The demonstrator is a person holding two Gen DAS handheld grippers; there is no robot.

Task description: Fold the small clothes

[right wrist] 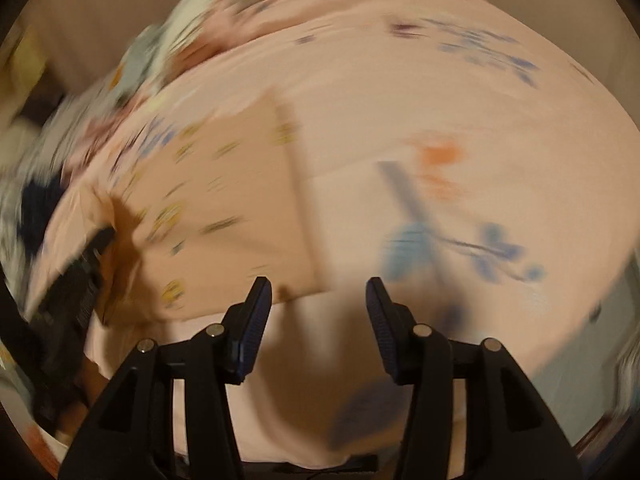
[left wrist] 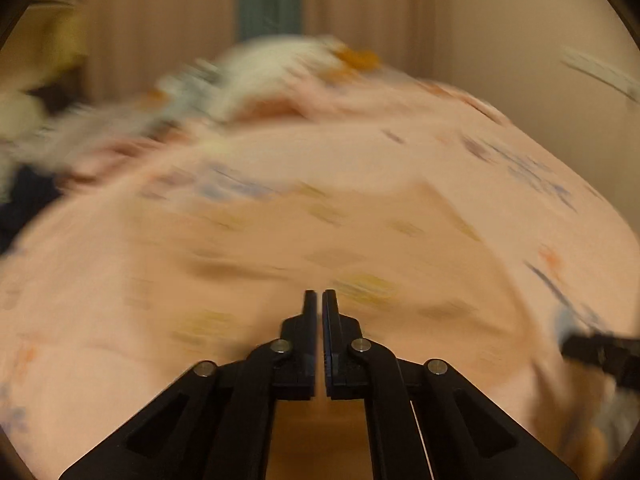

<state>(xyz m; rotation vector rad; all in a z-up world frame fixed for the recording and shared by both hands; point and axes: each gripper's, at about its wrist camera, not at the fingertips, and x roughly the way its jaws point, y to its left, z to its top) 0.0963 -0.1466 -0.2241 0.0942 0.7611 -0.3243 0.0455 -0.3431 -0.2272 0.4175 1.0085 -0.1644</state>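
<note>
A small peach garment (left wrist: pixel 320 232) with yellow prints lies spread on a pink sheet. Both views are blurred. My left gripper (left wrist: pixel 318 294) is shut, its fingers pressed together on the garment's near edge, and cloth hangs in shadow below them. In the right wrist view the same gripper (right wrist: pixel 86 264) shows at the left, with the garment's (right wrist: pixel 224 184) edge lifted around it. My right gripper (right wrist: pixel 319 292) stands open over the garment's near corner with nothing between its fingers. It also shows at the right edge of the left wrist view (left wrist: pixel 600 350).
The pink sheet (right wrist: pixel 440 92) carries blue and orange flower prints. A heap of mixed clothes (left wrist: pixel 256 68) lies at the far side, and something dark blue (right wrist: pixel 40 200) sits at the left. Curtains (left wrist: pixel 160 20) hang behind.
</note>
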